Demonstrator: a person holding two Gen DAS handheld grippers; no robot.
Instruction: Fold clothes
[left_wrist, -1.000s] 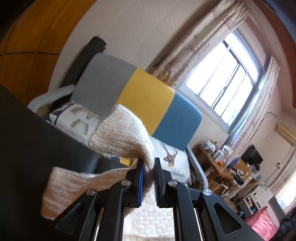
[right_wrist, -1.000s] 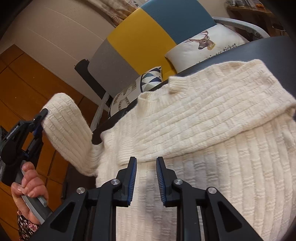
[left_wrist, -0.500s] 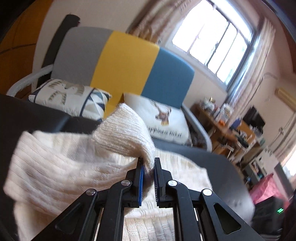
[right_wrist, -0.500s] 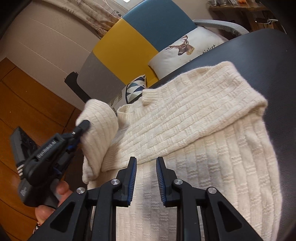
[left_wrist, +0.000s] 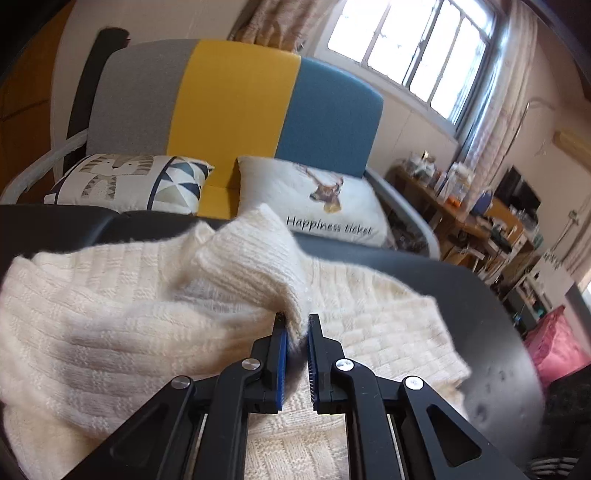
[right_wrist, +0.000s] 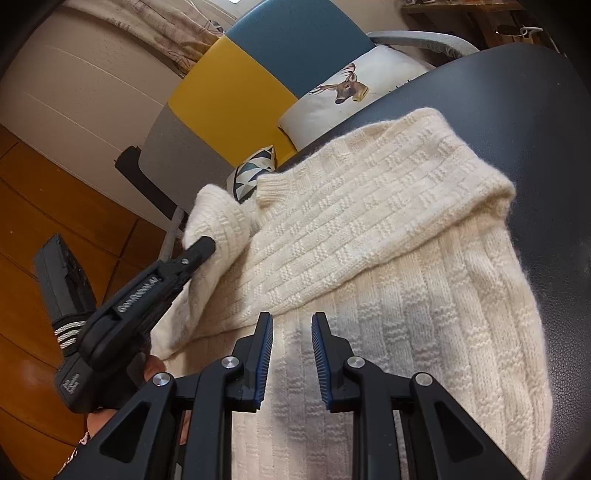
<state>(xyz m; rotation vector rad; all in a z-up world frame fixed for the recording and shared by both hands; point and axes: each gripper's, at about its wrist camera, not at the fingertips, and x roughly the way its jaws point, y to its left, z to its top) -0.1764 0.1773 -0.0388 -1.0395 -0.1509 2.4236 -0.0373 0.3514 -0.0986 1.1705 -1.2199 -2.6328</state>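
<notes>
- The cream knit sweater (right_wrist: 388, 258) is lying on the dark table (right_wrist: 546, 122).
- The left gripper (left_wrist: 295, 325) is pinching the sleeve cuff (left_wrist: 255, 266) above the sweater's body.
- The right gripper (right_wrist: 291, 321) is hovering narrowly parted, holding nothing.

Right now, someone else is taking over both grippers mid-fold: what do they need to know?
Left gripper: fingers shut on the sweater's sleeve cuff, held up over the body.
Right gripper: open, empty, above the lower sweater.
Sweater lies on the dark table; the far sleeve is already folded across the chest.
Left to do: lay the held sleeve down, release, then fold the body.
</notes>
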